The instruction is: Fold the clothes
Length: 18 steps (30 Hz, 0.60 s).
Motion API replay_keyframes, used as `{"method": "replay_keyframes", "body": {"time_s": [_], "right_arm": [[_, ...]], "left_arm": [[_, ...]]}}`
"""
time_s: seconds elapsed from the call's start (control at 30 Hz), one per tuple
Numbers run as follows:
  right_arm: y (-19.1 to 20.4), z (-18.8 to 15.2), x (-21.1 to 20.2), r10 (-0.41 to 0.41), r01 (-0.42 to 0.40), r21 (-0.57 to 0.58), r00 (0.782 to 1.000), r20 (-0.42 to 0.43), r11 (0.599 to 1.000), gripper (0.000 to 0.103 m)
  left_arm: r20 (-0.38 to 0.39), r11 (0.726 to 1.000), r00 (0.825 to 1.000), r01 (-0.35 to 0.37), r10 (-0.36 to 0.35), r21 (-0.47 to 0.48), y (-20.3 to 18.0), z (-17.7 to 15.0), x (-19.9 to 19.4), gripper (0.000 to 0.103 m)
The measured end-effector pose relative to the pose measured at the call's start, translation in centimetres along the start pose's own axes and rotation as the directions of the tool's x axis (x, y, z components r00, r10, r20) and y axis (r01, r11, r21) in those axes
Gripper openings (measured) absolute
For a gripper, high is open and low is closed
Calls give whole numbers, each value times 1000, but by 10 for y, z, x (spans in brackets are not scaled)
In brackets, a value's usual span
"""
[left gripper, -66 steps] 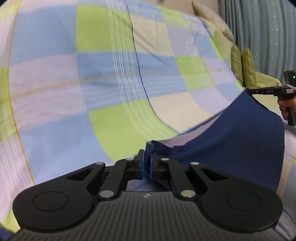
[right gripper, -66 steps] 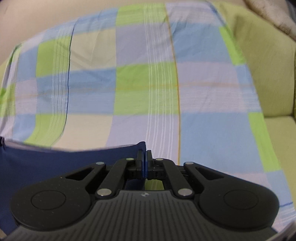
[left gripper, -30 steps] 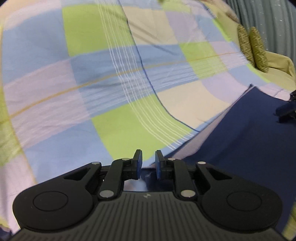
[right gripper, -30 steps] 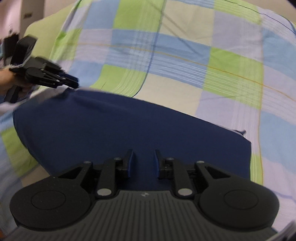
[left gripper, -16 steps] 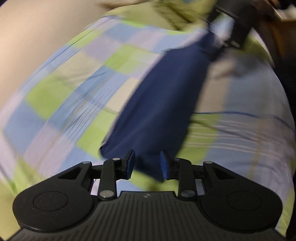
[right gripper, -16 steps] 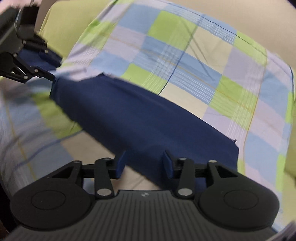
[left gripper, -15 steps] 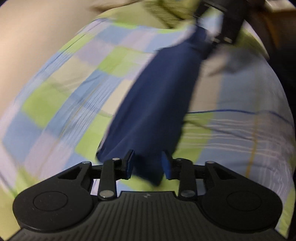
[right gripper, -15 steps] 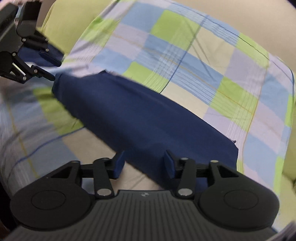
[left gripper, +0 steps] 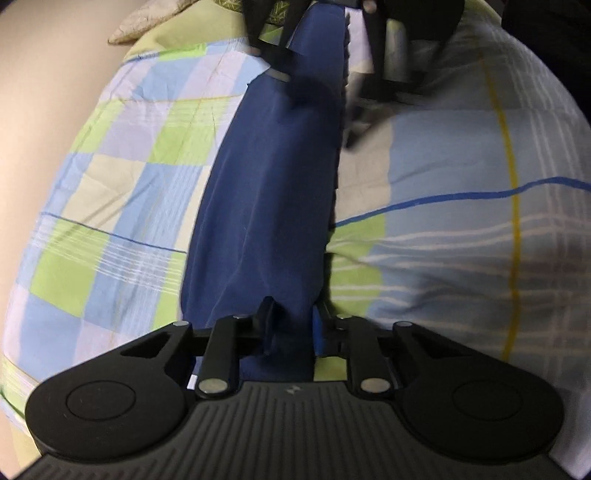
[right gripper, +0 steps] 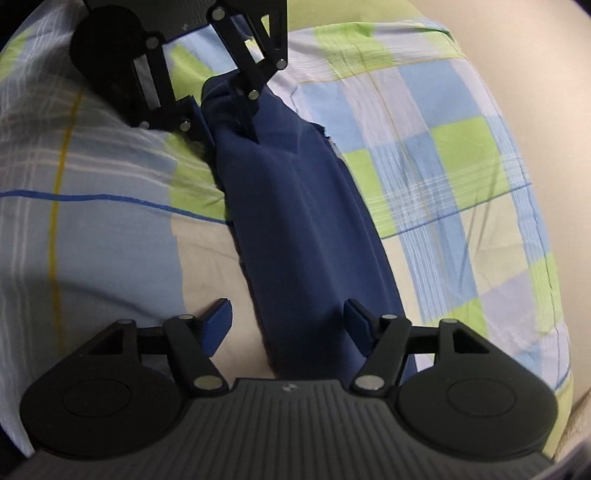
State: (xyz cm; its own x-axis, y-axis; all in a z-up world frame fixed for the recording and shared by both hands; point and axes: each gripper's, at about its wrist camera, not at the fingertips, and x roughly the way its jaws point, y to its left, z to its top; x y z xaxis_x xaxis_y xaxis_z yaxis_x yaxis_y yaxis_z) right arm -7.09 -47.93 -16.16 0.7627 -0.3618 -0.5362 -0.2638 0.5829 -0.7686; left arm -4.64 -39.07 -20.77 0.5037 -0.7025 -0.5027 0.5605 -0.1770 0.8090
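A navy blue garment [left gripper: 273,177] lies in a long folded strip on the checked bed sheet [left gripper: 122,192]. My left gripper [left gripper: 293,319] straddles the near end of the strip, its jaws partly open with cloth bunched between them. My right gripper [right gripper: 288,314] is wide open over the other end of the same garment [right gripper: 303,221]. Each gripper shows in the other's view: the right one [left gripper: 314,74] at the far end of the strip, the left one [right gripper: 229,107] with cloth between its fingers.
The sheet [right gripper: 443,177] is checked in blue, green, cream and lilac and covers the whole bed. Green pillows [left gripper: 177,22] lie at the head. A beige wall [left gripper: 44,110] runs along one side.
Both grippers let go of the garment's corners about a second ago, swung round to face each other along the strip, and came down over its two ends. The right jaws opened wider.
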Motion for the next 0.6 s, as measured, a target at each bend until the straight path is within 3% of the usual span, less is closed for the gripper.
{"method": "replay_keyframes", "body": {"time_s": [0.03,0.07,0.13,0.2,0.23,0.3,0.37,0.43,0.6], "right_arm": [[-1,-1,0,7,-7,8,1000,6,1000,16],[-2,-2,0,14,-14,15,1000,11,1000,16],[0,-4,-3,-22,22,-27,1000,23,999,16],[7,-6,-6,-72,76,-98,996,48,992,27],[13,-7,-6,-94,103,-141,993,67,985,40],[21,-9,-5,-110,128,-195,989,97,972,40],[22,-9,-1,-93,108,-198,992,87,974,29],[15,-18,2,-90,99,-175,994,62,980,27],[-19,-82,-4,-118,113,-149,993,-24,982,27]], "left_arm": [[2,1000,1000,3,-3,-9,2,0,-2,24],[7,1000,1000,-4,4,-8,4,1,-4,32],[37,998,998,-53,52,29,1,5,-11,40],[77,994,994,-80,74,80,-4,7,-14,48],[91,992,993,-80,71,102,-6,9,-13,49],[77,994,996,-47,40,94,-6,12,-4,46],[45,999,999,-2,0,36,2,10,5,42],[20,1000,1000,16,-16,-10,11,3,7,42],[-42,993,998,43,-48,-109,25,-23,2,27]]}}
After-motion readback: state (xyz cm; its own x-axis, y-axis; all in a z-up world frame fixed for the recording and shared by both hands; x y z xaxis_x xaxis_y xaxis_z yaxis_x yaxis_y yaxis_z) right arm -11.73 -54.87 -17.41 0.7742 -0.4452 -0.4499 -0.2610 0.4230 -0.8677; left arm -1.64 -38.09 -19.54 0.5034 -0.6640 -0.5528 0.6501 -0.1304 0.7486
